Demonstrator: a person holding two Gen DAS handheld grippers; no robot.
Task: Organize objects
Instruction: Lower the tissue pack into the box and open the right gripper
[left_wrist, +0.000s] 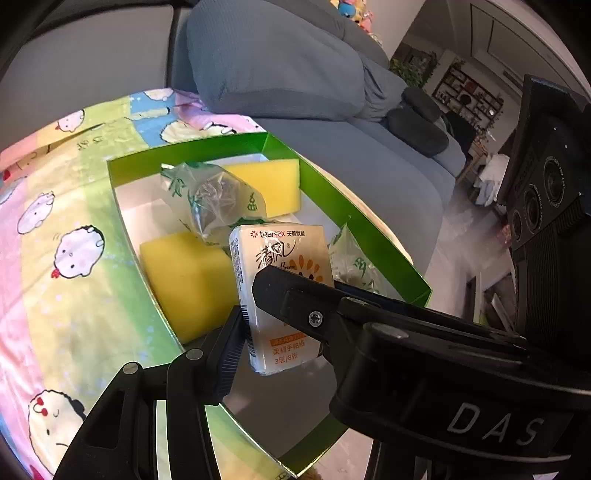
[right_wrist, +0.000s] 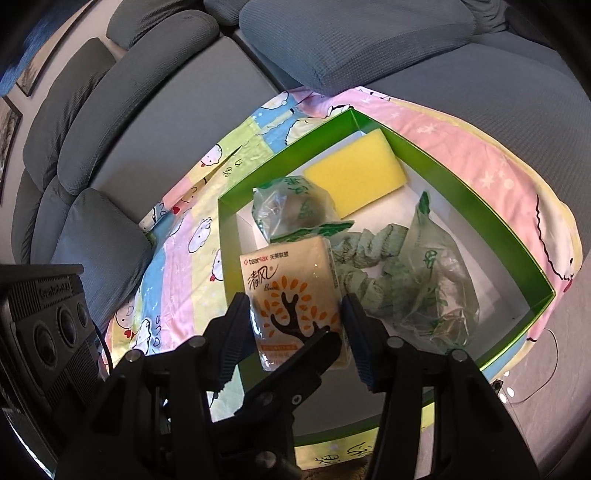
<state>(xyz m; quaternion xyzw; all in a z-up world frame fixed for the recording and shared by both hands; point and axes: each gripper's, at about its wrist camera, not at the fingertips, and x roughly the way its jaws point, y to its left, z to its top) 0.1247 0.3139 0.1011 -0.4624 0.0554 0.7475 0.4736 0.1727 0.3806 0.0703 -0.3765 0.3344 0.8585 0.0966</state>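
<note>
One cream tissue pack (right_wrist: 293, 295) printed with an orange tree.

Both grippers point steeply downward, set close together. Left gripper (left_wrist: 284, 310): fingers partway apart, clamped on the flat faces of a tissue pack (left_wrist: 280, 266); one finger lies across the pack's front. Right gripper (right_wrist: 295, 325): fingers (right_wrist: 236, 325) partway apart, pressed against the two side edges of the same pack, the left gripper's finger crossing between them.
</note>
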